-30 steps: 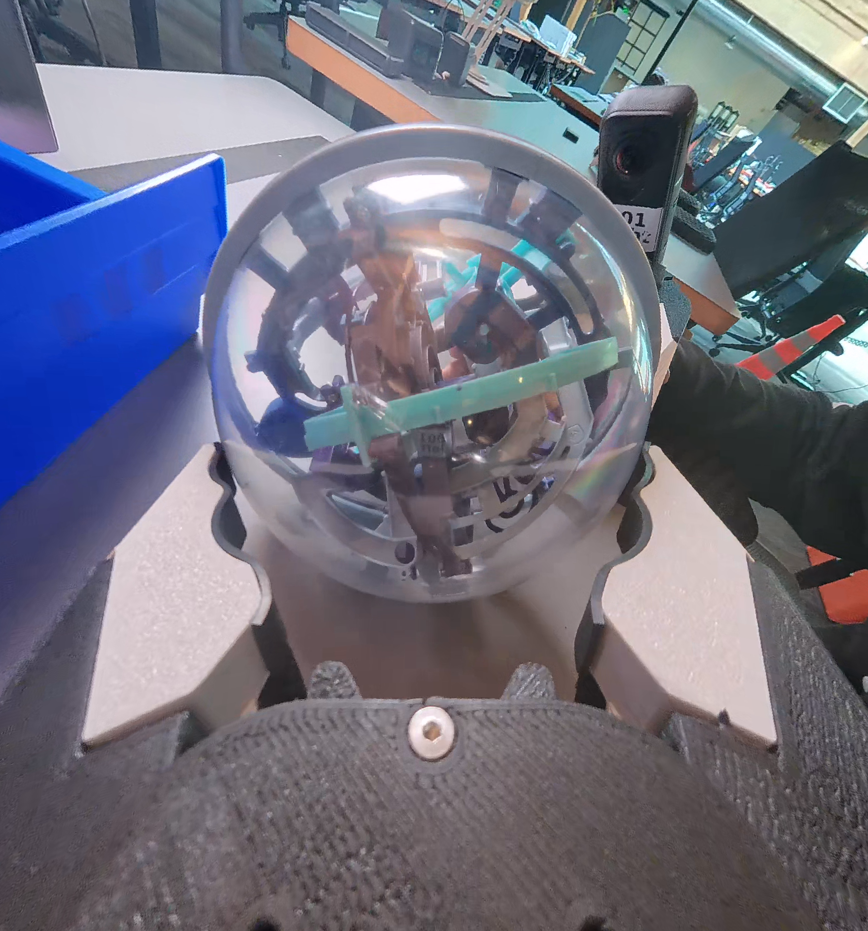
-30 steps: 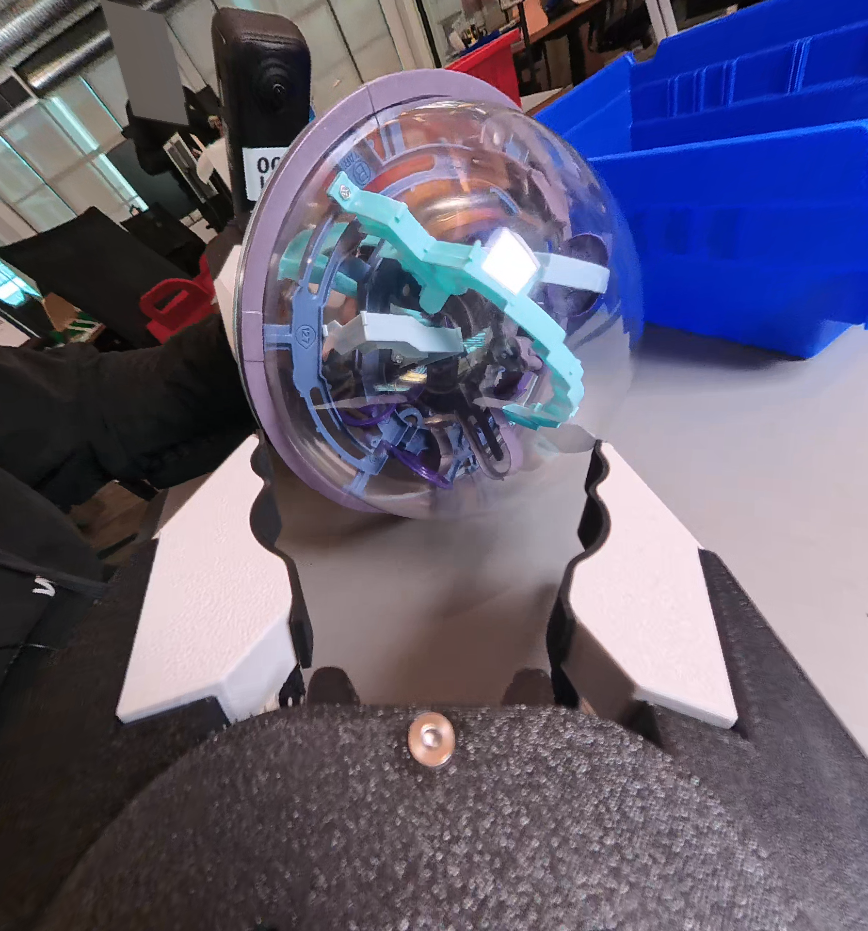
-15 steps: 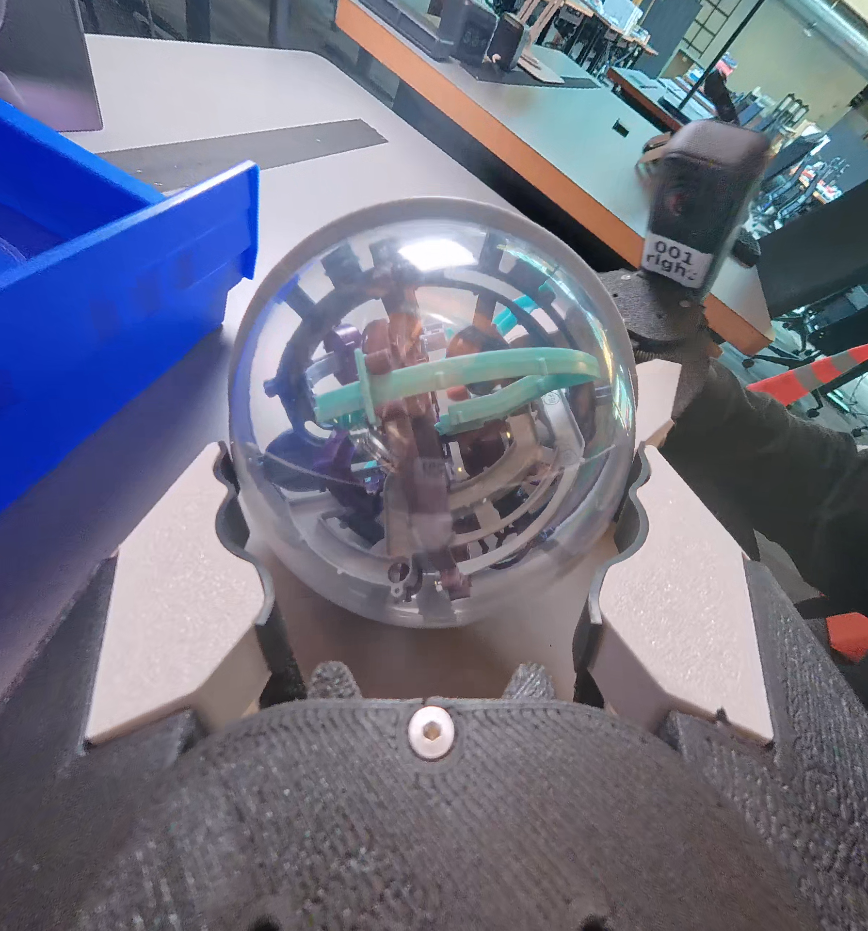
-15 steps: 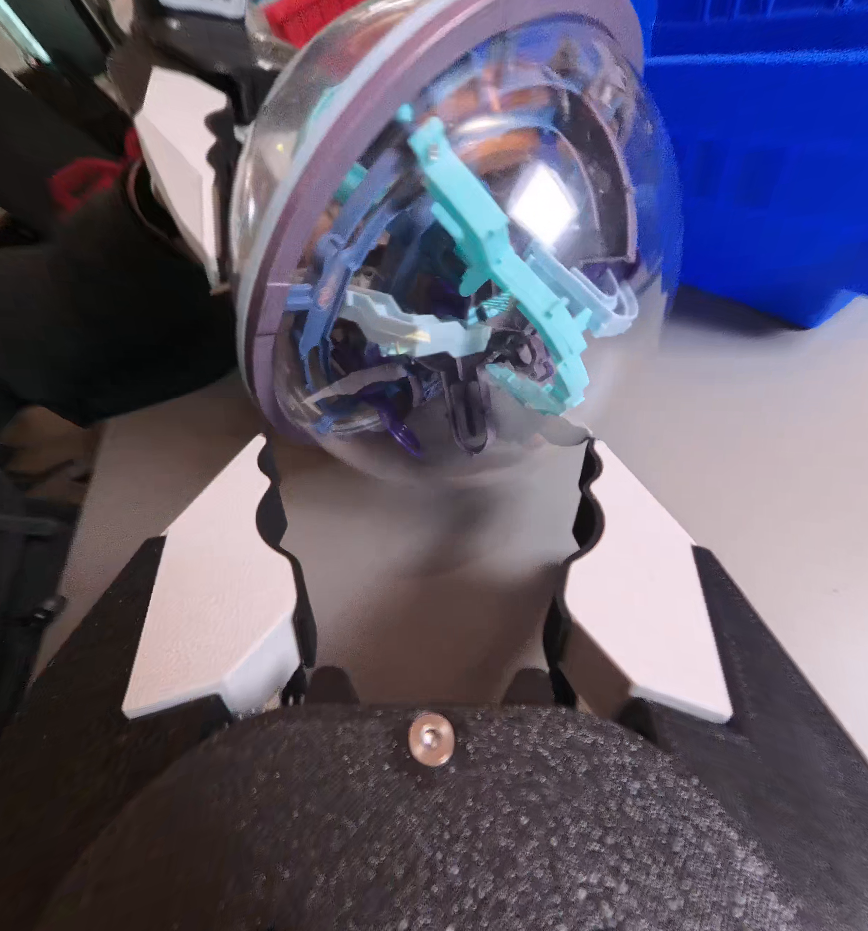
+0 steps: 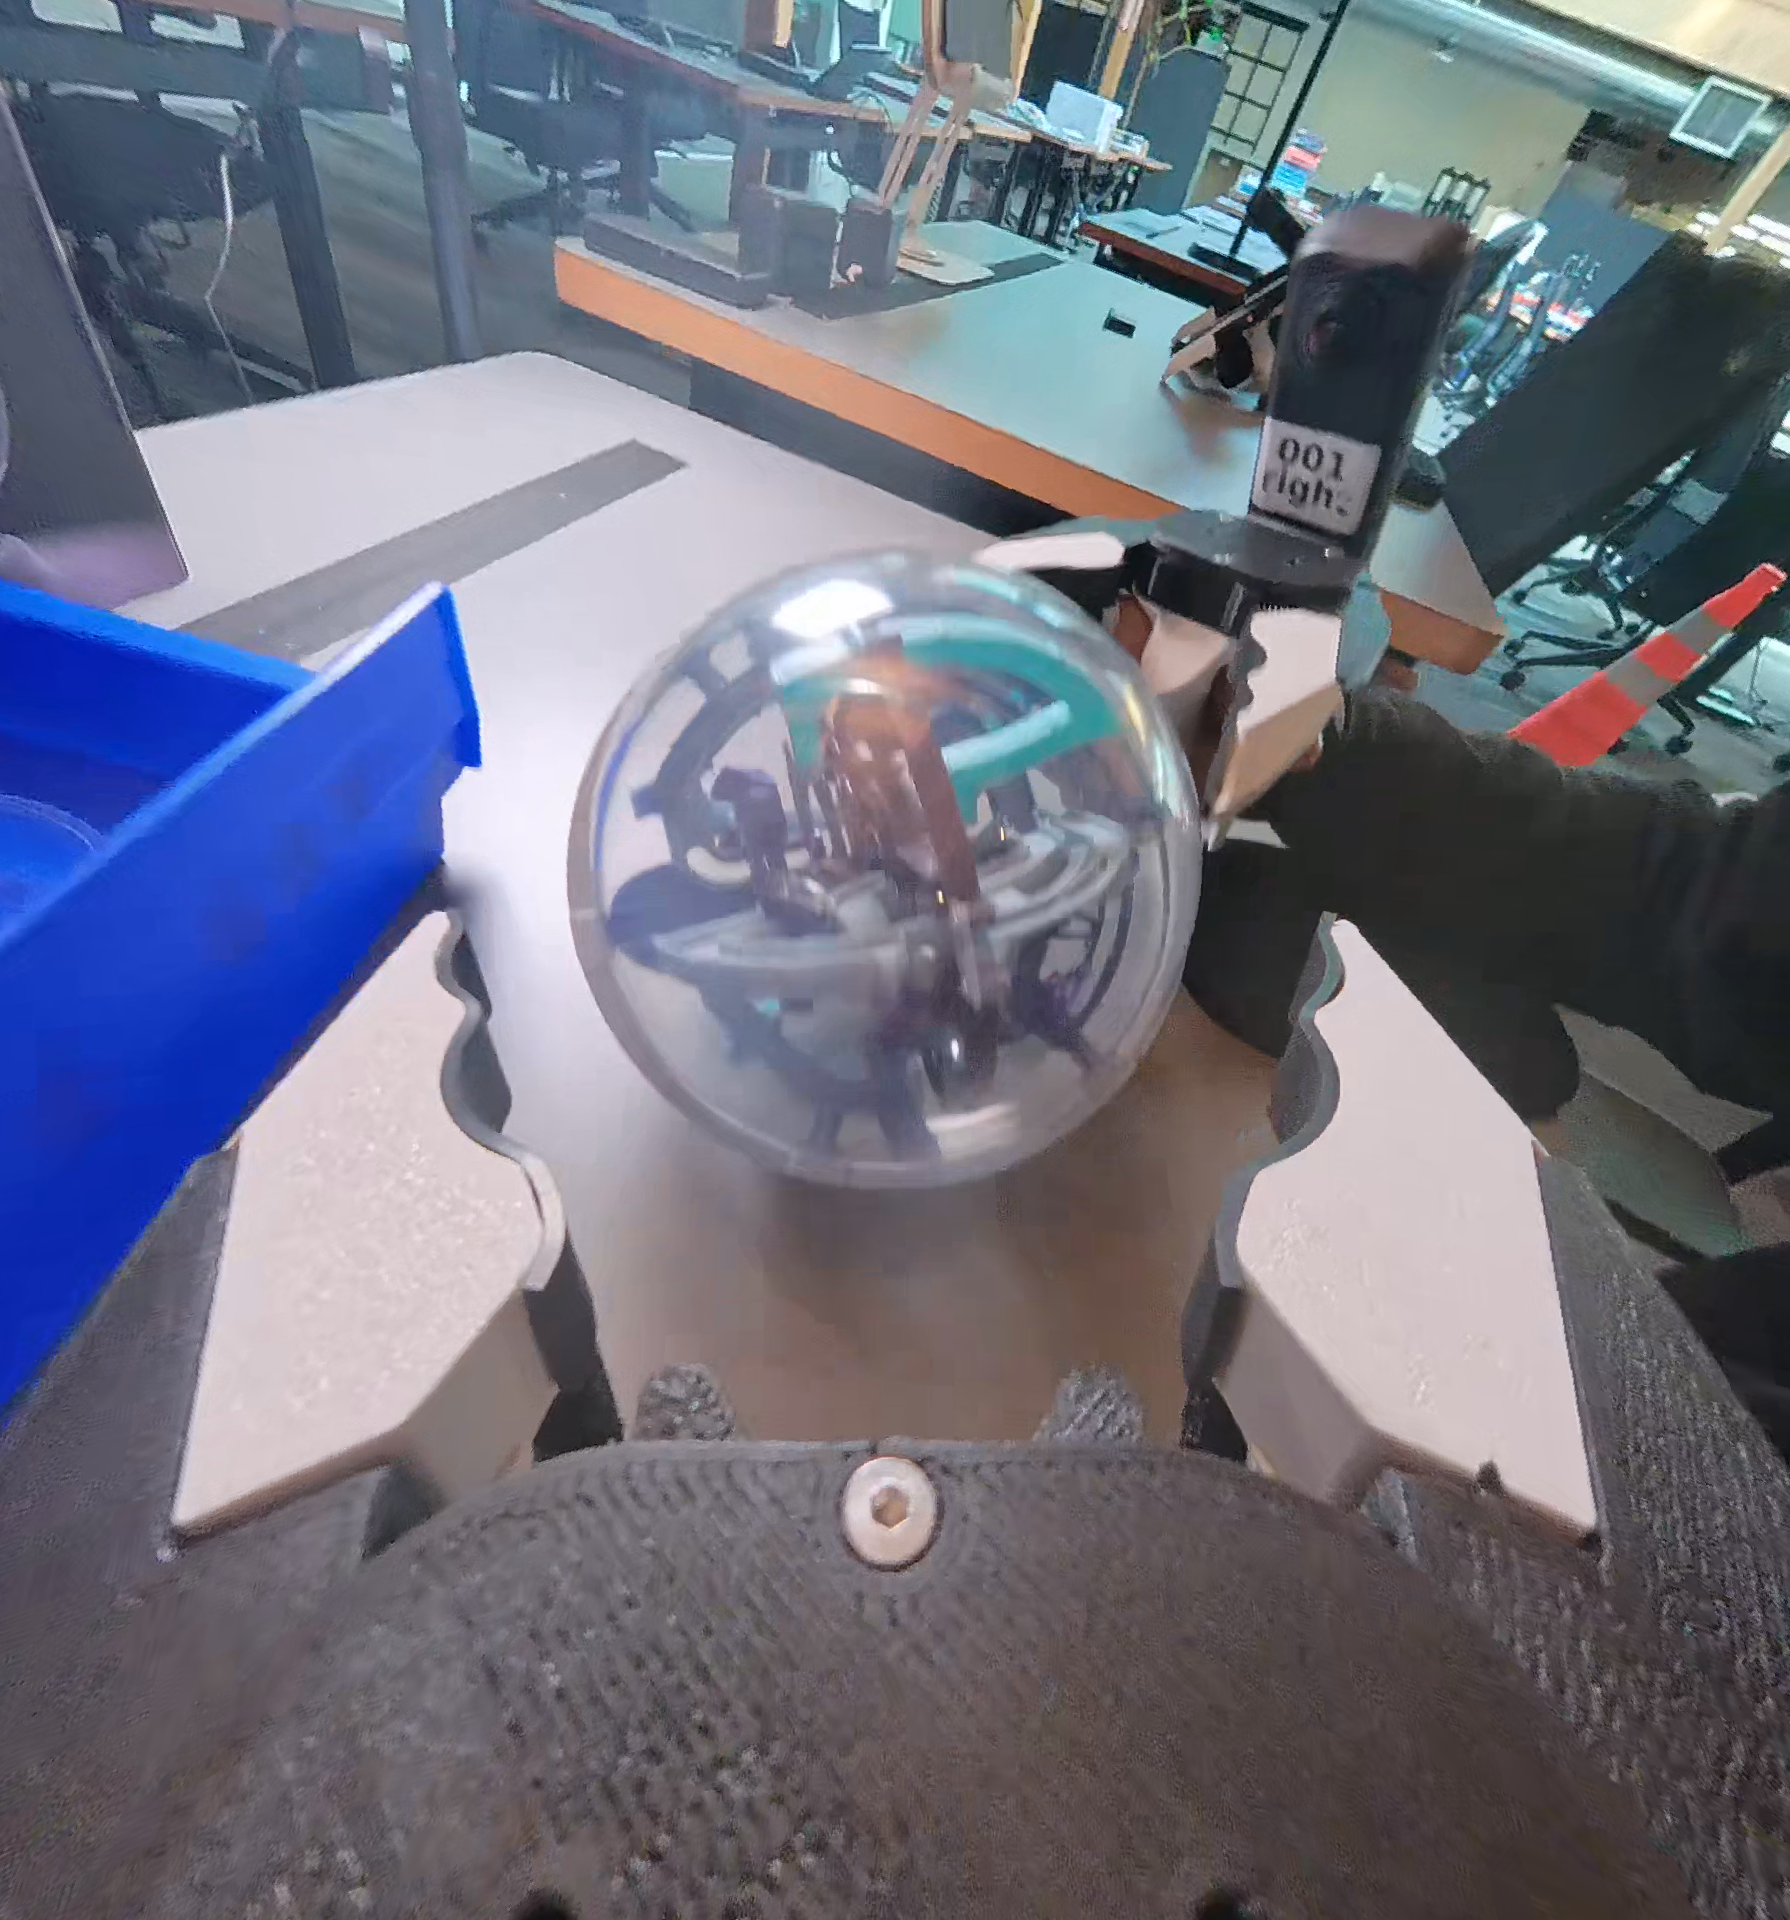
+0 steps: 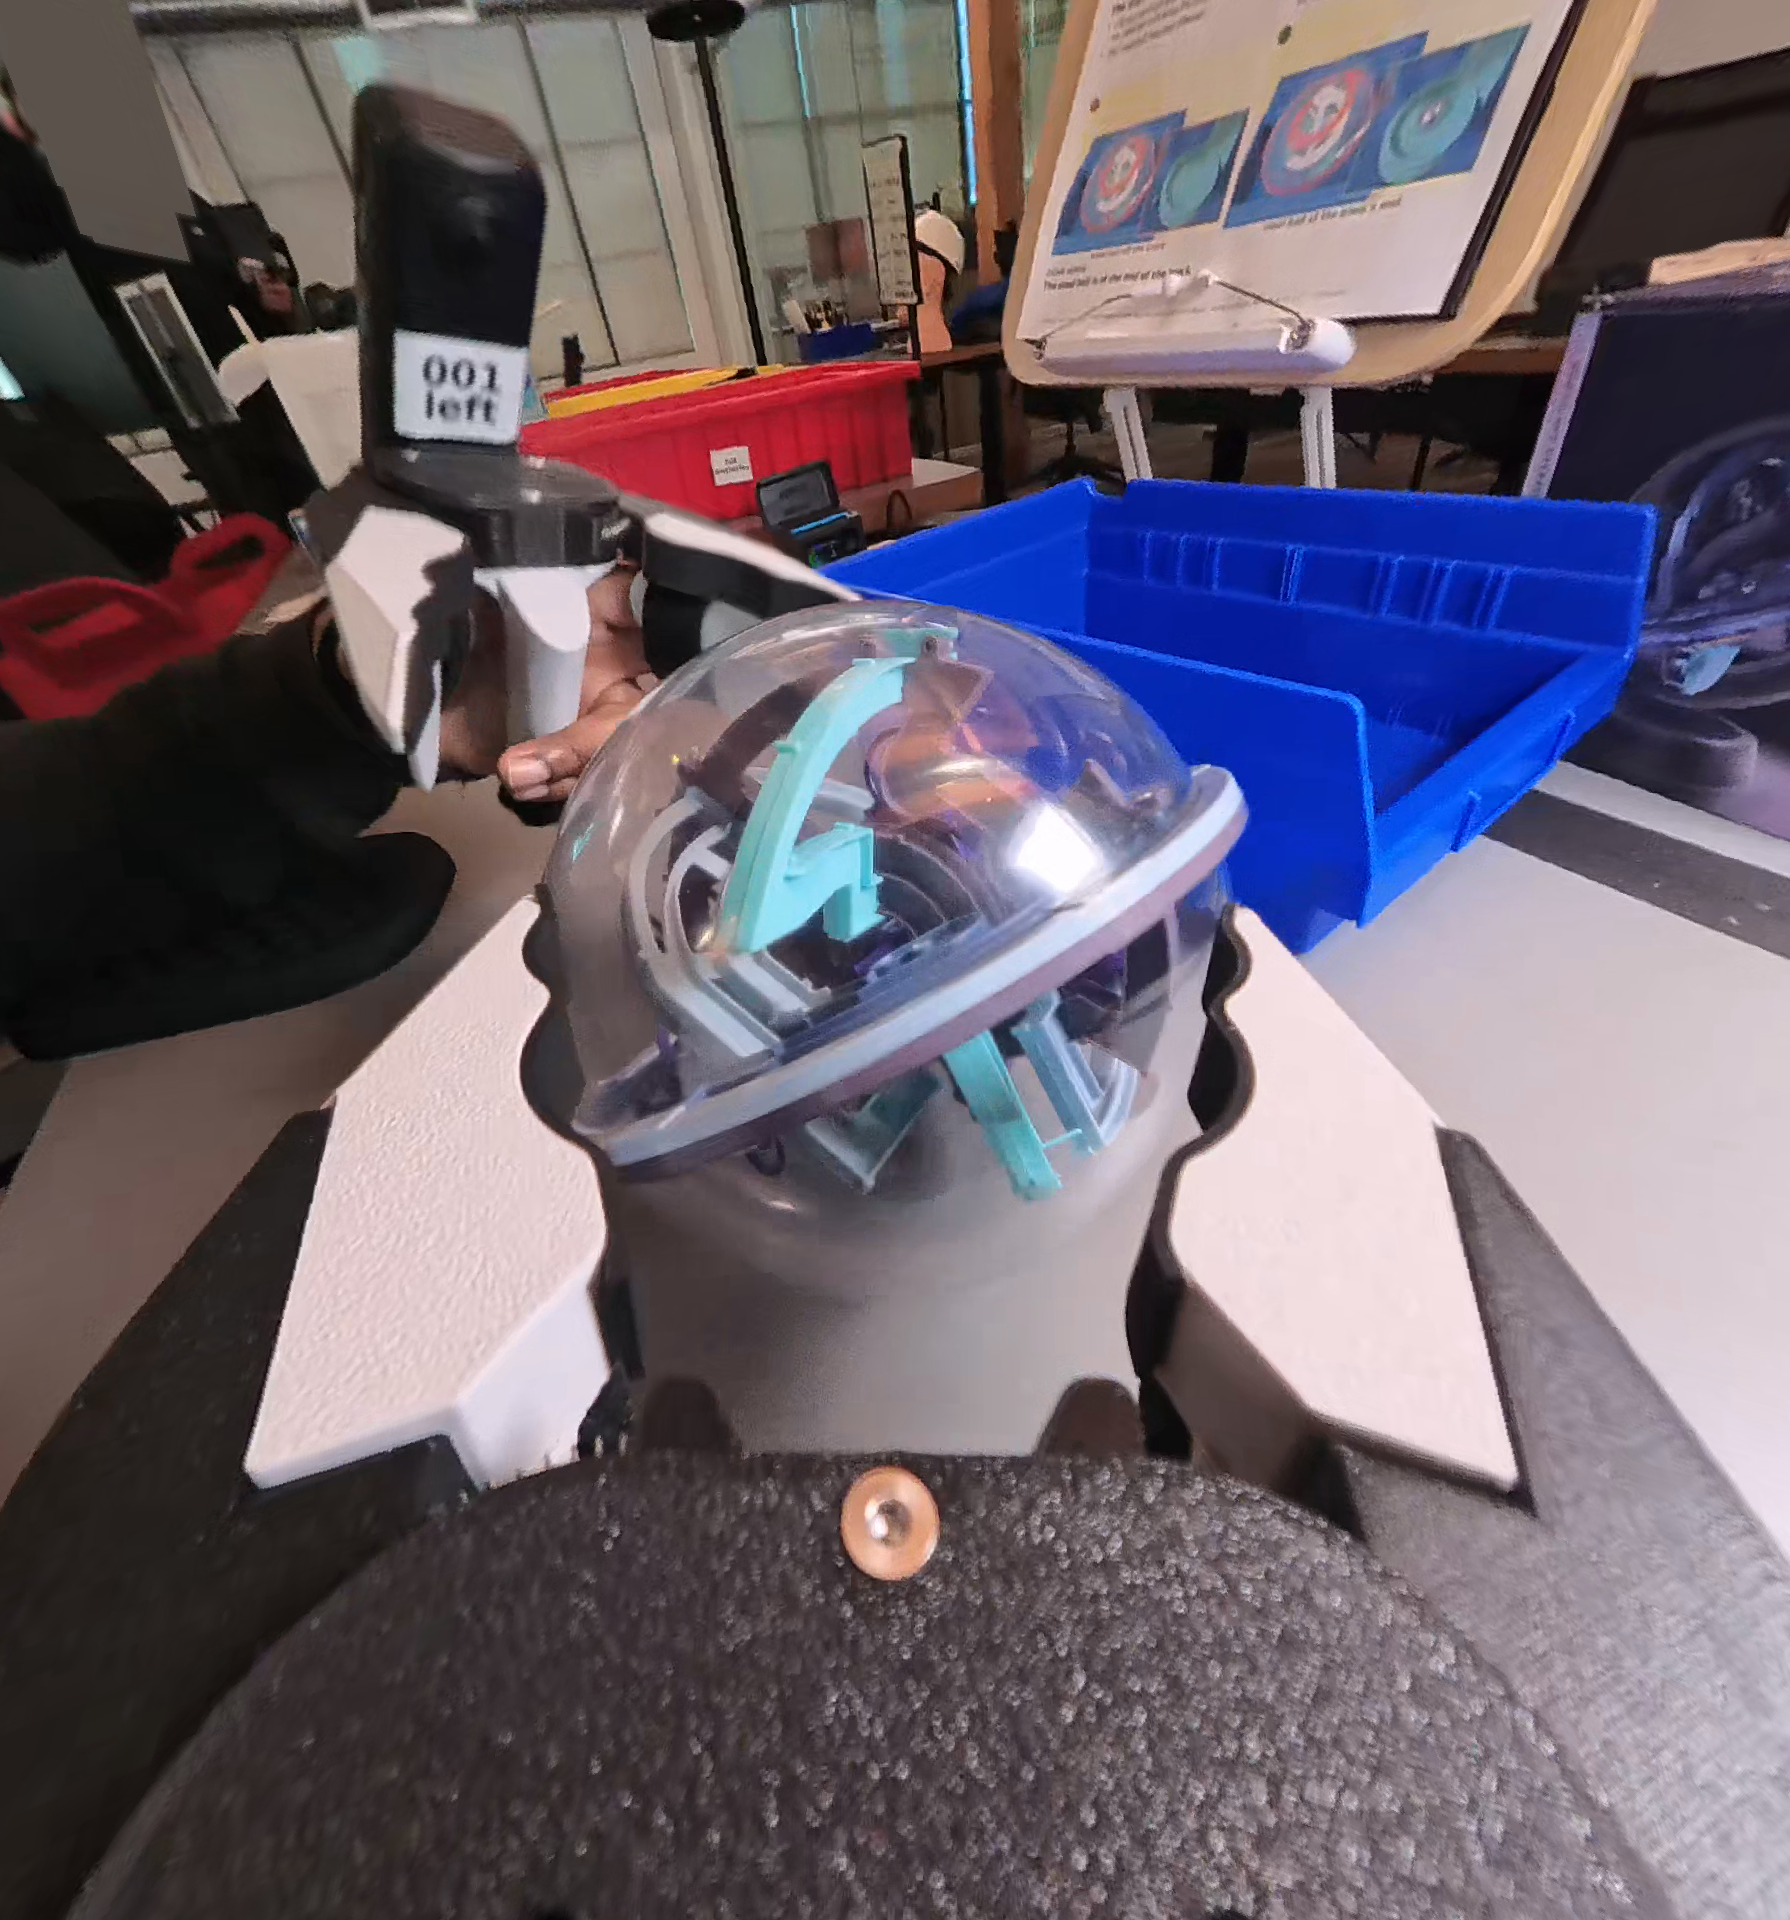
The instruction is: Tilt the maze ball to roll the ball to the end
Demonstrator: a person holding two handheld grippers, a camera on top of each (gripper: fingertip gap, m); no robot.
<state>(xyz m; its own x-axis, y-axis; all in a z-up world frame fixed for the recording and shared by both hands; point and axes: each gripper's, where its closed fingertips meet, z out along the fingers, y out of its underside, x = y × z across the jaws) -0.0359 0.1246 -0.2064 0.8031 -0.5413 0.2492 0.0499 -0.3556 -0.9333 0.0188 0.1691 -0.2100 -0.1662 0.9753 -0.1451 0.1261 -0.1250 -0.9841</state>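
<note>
Spanning the view from the left: blue bin [image 6: 1390, 727] near the surface's [image 5: 558, 582] left edge, left hand-held gripper [image 5: 891, 1039] spread wide, clear of the maze ball [image 5: 886, 868]; right hand-held gripper [image 6: 875, 1049] clamps the sphere off the surface.

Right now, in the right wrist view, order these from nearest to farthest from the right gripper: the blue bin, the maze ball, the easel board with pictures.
1. maze ball, between the right gripper's fingers.
2. blue bin, behind, to the right.
3. easel board, far back, upper right.

blue bin [image 5: 195, 831] — close left of ball [image 5: 886, 873]
</note>
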